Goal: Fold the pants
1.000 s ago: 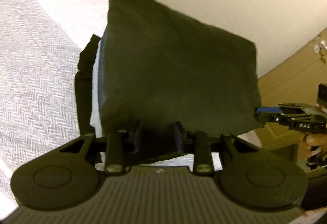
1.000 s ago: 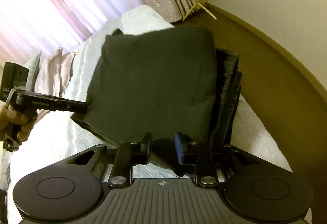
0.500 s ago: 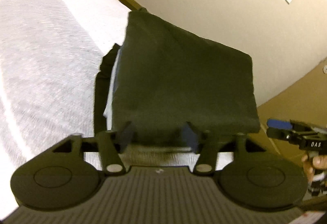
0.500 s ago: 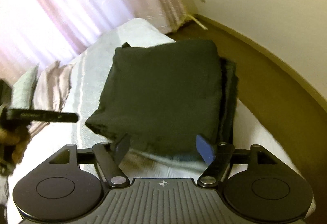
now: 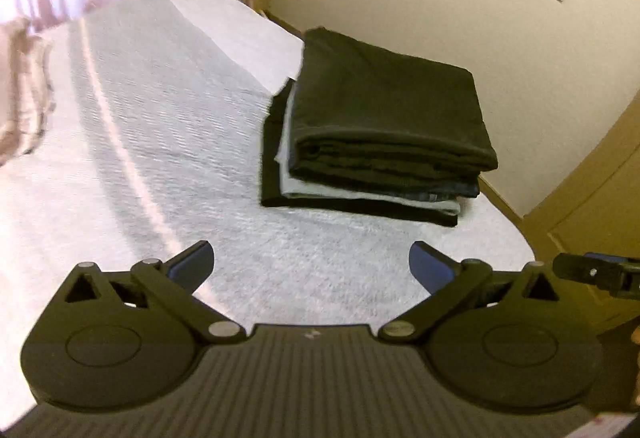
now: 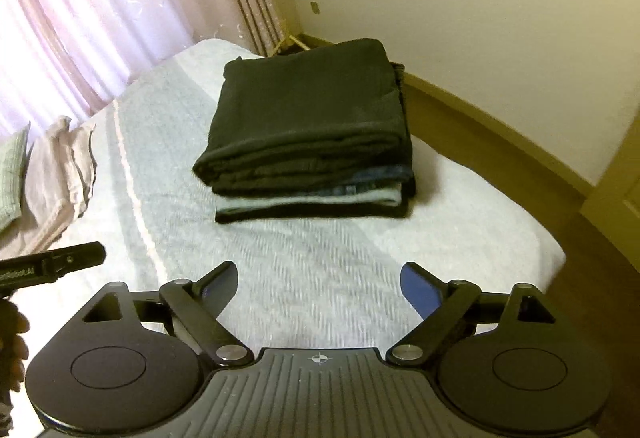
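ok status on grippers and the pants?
Left gripper and right gripper opening, nothing between them. Dark pants folded atop stack on bed. Nothing in the way.

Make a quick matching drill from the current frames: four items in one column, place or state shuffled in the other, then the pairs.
Items
1. black pants
2. light grey garment
3. left gripper
4. pillows

Place or state
A. at the far end of the bed, by the curtain
B. top of the folded stack
C. jaws opening, nothing between them
D. low in the stack, one black layer under it

Pairs: 1-B, 2-D, 3-C, 4-A
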A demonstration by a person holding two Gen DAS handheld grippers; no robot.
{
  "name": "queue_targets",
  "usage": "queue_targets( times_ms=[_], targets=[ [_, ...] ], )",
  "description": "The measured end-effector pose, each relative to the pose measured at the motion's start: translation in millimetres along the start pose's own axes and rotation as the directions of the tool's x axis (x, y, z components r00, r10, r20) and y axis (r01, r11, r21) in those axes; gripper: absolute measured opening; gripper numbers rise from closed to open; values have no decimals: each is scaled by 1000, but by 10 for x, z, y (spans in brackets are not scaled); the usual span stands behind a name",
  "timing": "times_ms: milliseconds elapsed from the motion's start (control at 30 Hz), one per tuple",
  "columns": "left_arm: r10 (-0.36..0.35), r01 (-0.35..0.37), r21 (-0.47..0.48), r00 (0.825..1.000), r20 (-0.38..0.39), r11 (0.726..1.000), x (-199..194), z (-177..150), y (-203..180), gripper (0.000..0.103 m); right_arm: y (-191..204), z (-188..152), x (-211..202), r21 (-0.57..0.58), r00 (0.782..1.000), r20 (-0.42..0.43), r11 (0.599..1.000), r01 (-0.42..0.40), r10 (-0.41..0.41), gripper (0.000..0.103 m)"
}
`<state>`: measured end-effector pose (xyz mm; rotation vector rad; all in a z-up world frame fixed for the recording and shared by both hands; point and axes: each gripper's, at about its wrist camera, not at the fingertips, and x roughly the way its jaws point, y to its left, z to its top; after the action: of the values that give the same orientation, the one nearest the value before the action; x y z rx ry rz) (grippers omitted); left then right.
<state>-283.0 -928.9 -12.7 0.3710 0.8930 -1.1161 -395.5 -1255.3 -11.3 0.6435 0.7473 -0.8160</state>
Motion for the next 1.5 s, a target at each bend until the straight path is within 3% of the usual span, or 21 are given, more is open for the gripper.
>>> queue_targets(
  times_ms=[167,367,500,900,1500],
  targets=[
    [12,-13,15,1000,22,1000,-447,-304,-7,102,199,-248,-366,15,997,41,998,59,-60,86],
    [17,-17,4,999,29,1000,-799,-430,-160,102,316,-356,-691,-3,993,78,996,86,-85,86],
    [10,-10,28,1000,13,1000,-867,-463,-297,102,356,-342,-801,-44,991,99,994,97,-92,86],
    [113,-116,69,993,42,991,-1021,-536,-622,102,319,-389,-905,-83,994,97,994,68,-60,86],
    [108,-112,84,993,46,990,-1038,-670,-705,102,364,-437,-931,-93,995,92,994,53,-44,86]
  ],
)
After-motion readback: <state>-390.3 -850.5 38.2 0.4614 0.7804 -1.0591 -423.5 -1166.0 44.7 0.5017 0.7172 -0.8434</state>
